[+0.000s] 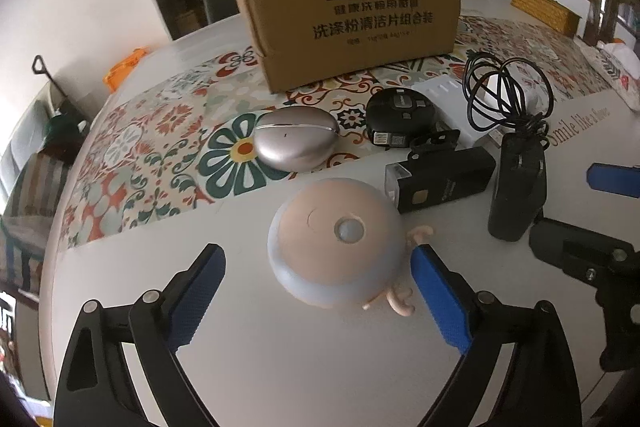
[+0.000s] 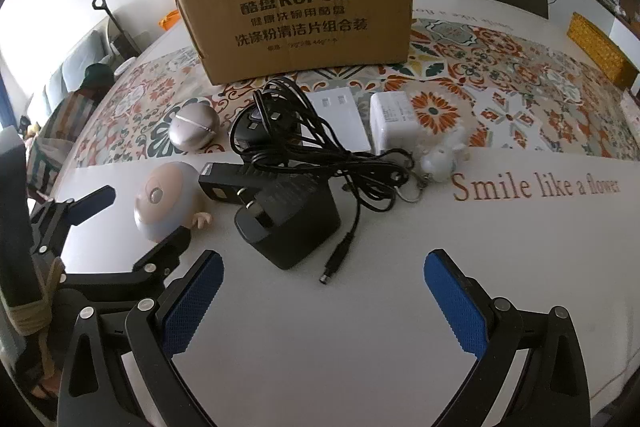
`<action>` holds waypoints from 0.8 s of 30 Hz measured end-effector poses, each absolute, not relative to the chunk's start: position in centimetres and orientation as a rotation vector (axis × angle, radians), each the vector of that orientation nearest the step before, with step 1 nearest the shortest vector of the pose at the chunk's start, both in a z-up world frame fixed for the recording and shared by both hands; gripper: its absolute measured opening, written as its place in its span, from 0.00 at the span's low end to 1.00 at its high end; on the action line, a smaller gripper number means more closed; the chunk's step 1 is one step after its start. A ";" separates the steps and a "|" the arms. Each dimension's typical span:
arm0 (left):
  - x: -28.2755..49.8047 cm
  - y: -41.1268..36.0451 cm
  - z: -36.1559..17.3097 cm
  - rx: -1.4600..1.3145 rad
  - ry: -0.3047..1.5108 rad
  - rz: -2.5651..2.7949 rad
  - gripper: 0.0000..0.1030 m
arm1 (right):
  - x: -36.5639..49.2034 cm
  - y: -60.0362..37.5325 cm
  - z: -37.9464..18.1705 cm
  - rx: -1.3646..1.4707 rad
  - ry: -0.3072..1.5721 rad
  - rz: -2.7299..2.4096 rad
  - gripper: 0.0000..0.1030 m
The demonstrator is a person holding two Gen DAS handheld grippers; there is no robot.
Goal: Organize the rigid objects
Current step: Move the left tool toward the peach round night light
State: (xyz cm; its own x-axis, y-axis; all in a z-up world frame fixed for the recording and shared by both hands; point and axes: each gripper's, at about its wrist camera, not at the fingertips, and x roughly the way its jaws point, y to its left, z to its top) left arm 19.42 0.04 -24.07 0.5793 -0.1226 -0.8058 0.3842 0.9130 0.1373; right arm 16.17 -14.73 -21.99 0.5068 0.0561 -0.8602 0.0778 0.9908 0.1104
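Observation:
A round doll-head toy (image 1: 336, 239), peach on top and pale blue below, lies on the white table between the blue pads of my left gripper (image 1: 318, 251). The right pad sits at the toy's edge and the left pad stands well apart, so the gripper is open. My right gripper (image 2: 324, 257) is open over bare table, with the barrel plug (image 2: 326, 277) of a black power adapter (image 2: 288, 223) just ahead of its tips. A brown cardboard box (image 2: 300, 19) stands behind. A silver egg-shaped case (image 1: 296, 139), a black round device (image 1: 400, 115) and a black lamp (image 1: 440, 183) lie nearby.
The adapter's coiled black cable (image 2: 304, 131) lies over the objects. A white charger (image 2: 394, 123), a flat white piece (image 2: 340, 119) and a small white keychain figure (image 2: 440, 155) rest on the patterned runner (image 2: 520, 87). A yellow woven basket (image 2: 600, 47) stands far right.

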 end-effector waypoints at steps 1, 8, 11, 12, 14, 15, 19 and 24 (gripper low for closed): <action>19.6 0.0 -24.2 0.322 0.905 -0.311 0.93 | 16.3 -14.7 -22.1 0.145 1.041 -0.009 0.98; 20.2 -0.6 -24.8 0.386 0.866 -0.382 0.91 | 17.2 -14.2 -22.5 0.152 1.045 0.000 0.98; 20.5 -0.8 -25.1 0.384 0.867 -0.416 0.85 | 17.5 -14.3 -22.8 0.161 1.050 -0.002 0.98; 20.6 -0.8 -25.1 0.375 0.870 -0.430 0.83 | 17.6 -14.3 -22.9 0.162 1.052 -0.003 0.98; 20.8 -0.8 -25.2 0.362 0.870 -0.434 0.82 | 17.7 -14.3 -23.0 0.164 1.055 -0.007 0.98; 20.8 -0.8 -25.2 0.358 0.868 -0.433 0.82 | 17.8 -14.4 -23.0 0.166 1.055 -0.009 0.98; 20.5 -0.7 -25.1 0.345 0.864 -0.425 0.81 | 17.9 -14.2 -22.7 0.143 1.046 -0.006 0.98; 19.9 -0.7 -24.9 0.315 0.879 -0.423 0.81 | 17.9 -14.0 -22.5 0.112 1.038 0.004 0.98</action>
State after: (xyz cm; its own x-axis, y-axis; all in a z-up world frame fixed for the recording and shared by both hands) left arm 19.89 -0.65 -24.95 0.5645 -0.2261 -0.7938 0.4794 0.8727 0.0924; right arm 17.87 -13.97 -22.54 0.5085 0.0562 -0.8592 0.0502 0.9942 0.0947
